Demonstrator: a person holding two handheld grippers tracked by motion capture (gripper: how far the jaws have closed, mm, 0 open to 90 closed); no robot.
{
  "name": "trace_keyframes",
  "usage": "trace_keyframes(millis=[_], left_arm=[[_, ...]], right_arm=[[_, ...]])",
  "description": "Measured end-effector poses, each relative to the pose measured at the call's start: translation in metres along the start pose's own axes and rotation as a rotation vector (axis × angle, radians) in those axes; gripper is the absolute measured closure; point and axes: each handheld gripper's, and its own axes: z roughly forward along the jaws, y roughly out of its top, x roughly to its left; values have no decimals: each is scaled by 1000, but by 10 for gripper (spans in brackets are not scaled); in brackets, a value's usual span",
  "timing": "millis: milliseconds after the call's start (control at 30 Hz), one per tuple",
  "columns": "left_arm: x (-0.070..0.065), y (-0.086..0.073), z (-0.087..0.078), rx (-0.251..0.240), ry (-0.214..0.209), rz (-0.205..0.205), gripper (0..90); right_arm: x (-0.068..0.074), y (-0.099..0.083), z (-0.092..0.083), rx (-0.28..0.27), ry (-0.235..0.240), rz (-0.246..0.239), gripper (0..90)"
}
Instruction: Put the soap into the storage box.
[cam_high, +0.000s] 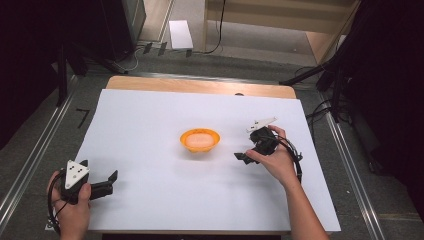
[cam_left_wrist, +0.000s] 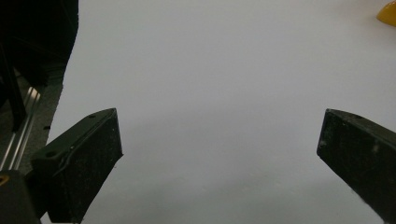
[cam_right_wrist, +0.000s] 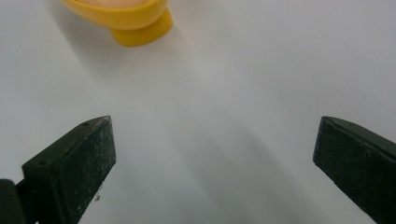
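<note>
Even overhead light brightened the white table (cam_high: 150, 115); surroundings stayed dark, shadows were soft, close gripper views slightly blurred.

White sheet (cam_high: 165, 200) covering most of wooden table (cam_high: 200, 85). Beyond the table, grey floor (cam_high: 210, 62) with white box (cam_high: 180, 34) and black cables (cam_high: 217, 30). Metal rails (cam_high: 35, 150) along both sides.

A recording lab: a wooden table (cam_high: 200, 86) under a white sheet (cam_high: 150, 130), black curtains (cam_high: 30, 45) left and right, metal floor rails (cam_high: 35, 155), trailing cables (cam_high: 220, 30).
</note>
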Motion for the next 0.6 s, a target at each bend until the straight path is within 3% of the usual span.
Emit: trace_keyframes(millis=[600], left_arm=[[0,0,0,0,1,4,3]], right_arm=[[-2,-52,-20,-93,-69,108,0]])
